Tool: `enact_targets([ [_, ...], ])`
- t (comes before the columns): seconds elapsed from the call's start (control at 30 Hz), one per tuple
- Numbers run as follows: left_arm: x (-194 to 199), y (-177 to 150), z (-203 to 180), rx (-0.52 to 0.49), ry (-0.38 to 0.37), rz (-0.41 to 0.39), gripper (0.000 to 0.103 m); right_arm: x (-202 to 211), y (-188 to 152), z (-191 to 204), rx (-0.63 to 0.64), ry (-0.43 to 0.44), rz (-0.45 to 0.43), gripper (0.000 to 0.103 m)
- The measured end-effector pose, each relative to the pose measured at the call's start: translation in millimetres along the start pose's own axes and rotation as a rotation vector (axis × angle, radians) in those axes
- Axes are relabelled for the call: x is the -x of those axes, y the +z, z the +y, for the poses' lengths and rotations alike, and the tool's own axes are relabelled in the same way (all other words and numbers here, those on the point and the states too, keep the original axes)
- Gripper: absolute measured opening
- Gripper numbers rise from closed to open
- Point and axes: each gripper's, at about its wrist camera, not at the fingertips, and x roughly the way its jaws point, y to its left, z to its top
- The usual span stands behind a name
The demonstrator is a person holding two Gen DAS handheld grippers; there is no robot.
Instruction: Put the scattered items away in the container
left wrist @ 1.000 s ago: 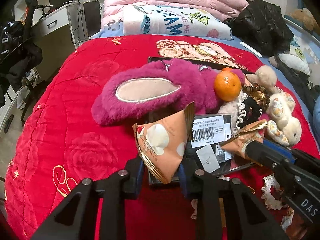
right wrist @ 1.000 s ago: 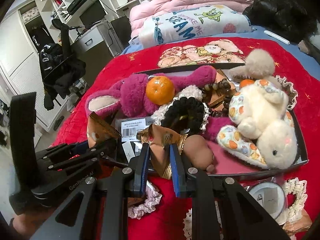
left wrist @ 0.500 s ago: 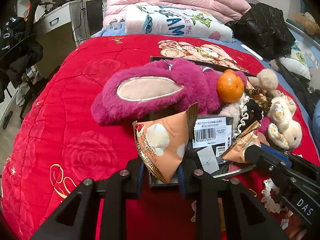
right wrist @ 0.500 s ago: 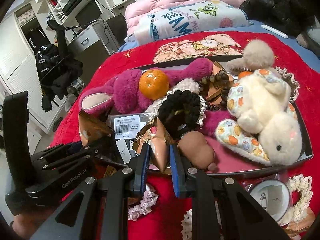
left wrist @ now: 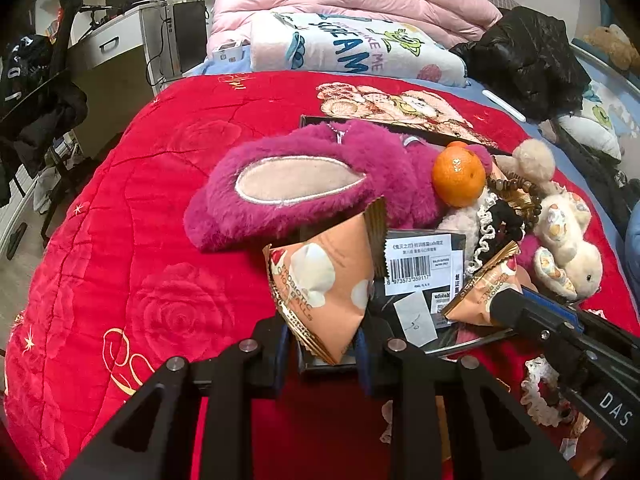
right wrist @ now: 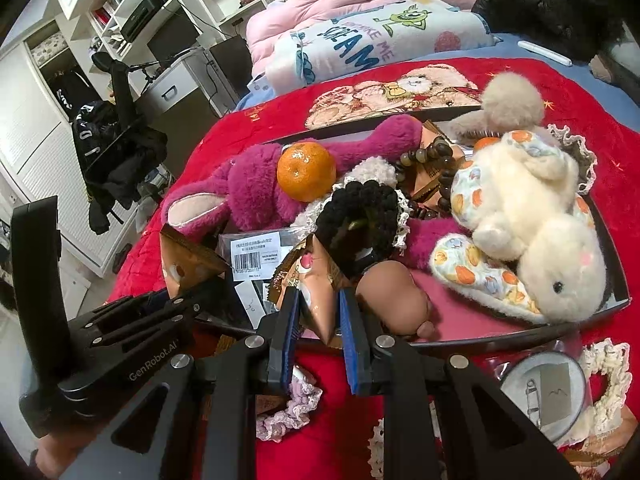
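Note:
A dark tray (right wrist: 618,280) on the red quilt holds a magenta plush (left wrist: 304,184), an orange (left wrist: 458,174), a cream bunny (right wrist: 532,216), a black scrunchie (right wrist: 360,216) and a barcoded black packet (left wrist: 420,264). My left gripper (left wrist: 322,338) is shut on a peach snack pouch (left wrist: 324,280) at the tray's near left edge. My right gripper (right wrist: 318,322) is shut on a second peach snack pouch (right wrist: 316,296) over the tray's front rim; it also shows in the left wrist view (left wrist: 484,292).
Loose on the quilt in front of the tray lie a pink lace scrunchie (right wrist: 292,408), a round clear badge packet (right wrist: 548,392) and a cream lace scrunchie (right wrist: 608,396). Folded bedding (left wrist: 352,48) and a black jacket (left wrist: 528,60) lie beyond. A desk (left wrist: 116,48) stands left of the bed.
Both grippers have moved a little forward toward the tray, each still holding its pouch. The right pouch now sits lower, nearer the tray floor.

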Motion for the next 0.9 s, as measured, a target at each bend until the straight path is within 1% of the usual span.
enact_targets([
  [0.2, -0.9, 0.5, -2.2, -0.006, 0.004, 0.004, 0.028, 0.5, -0.4, -0.3, -0.003, 0.005, 0.001, 0.020],
  [0.23, -1.1, 0.8, -2.2, -0.006, 0.005, 0.007, 0.032, 0.4, -0.2, -0.6, -0.005, 0.007, 0.002, 0.021],
  [0.27, -1.5, 1.3, -2.6, -0.009, 0.003, 0.011, 0.039, 0.0, 0.4, -0.9, -0.008, 0.010, 0.003, 0.024],
  [0.3, -1.3, 1.2, -3.0, -0.012, 0.006, 0.010, 0.042, 0.1, 0.5, -0.9, -0.010, 0.012, 0.004, 0.024],
  [0.33, -1.3, 1.0, -3.3, -0.018, 0.008, 0.010, 0.052, 0.6, 1.1, -1.1, -0.011, 0.007, 0.003, 0.025],
  [0.37, -1.0, 0.8, -3.6, -0.021, 0.011, 0.009, 0.066, 1.4, 1.2, -1.0, -0.012, 0.005, 0.001, 0.031],
  [0.4, -0.6, 0.8, -3.2, -0.018, 0.012, 0.009, 0.076, 2.6, 1.8, -0.6, -0.010, 0.007, -0.001, 0.038],
  [0.43, -0.2, 1.0, -2.7, -0.012, 0.000, 0.010, 0.093, 4.4, 2.8, 0.2, -0.006, 0.015, -0.006, 0.050],
  [0.47, 1.2, 0.8, -1.6, -0.006, -0.013, 0.005, 0.101, 7.6, 4.2, 0.7, -0.007, 0.023, -0.019, 0.060],
  [0.53, 6.6, 1.0, -0.7, -0.002, -0.012, -0.023, 0.101, 13.7, 8.1, 1.8, -0.008, 0.029, -0.046, 0.064],
  [0.57, 8.6, 1.4, -0.8, -0.004, -0.008, -0.031, 0.101, 16.1, 9.6, 2.5, -0.002, 0.029, -0.053, 0.070],
  [0.63, 11.1, 2.6, -0.6, -0.011, -0.005, -0.036, 0.101, 20.5, 12.9, 2.6, 0.009, 0.009, -0.068, 0.076],
  [0.67, 12.3, 2.9, 0.2, -0.008, 0.000, -0.041, 0.101, 22.4, 14.0, 1.1, 0.007, -0.002, -0.077, 0.077],
  [0.8, 17.3, 4.6, 1.1, -0.009, 0.028, -0.063, 0.101, 24.3, 16.9, -8.1, -0.025, 0.009, -0.079, 0.081],
  [0.83, 19.1, 5.1, 1.1, -0.014, 0.041, -0.071, 0.102, 25.7, 17.7, -10.3, -0.032, 0.011, -0.084, 0.087],
  [0.87, 20.2, 5.3, 0.8, -0.018, 0.044, -0.073, 0.102, 27.2, 19.0, -11.5, -0.037, 0.012, -0.090, 0.097],
  [0.9, 21.6, 5.4, 1.2, -0.020, 0.046, -0.074, 0.102, 29.2, 18.9, -12.9, -0.039, 0.011, -0.097, 0.099],
])
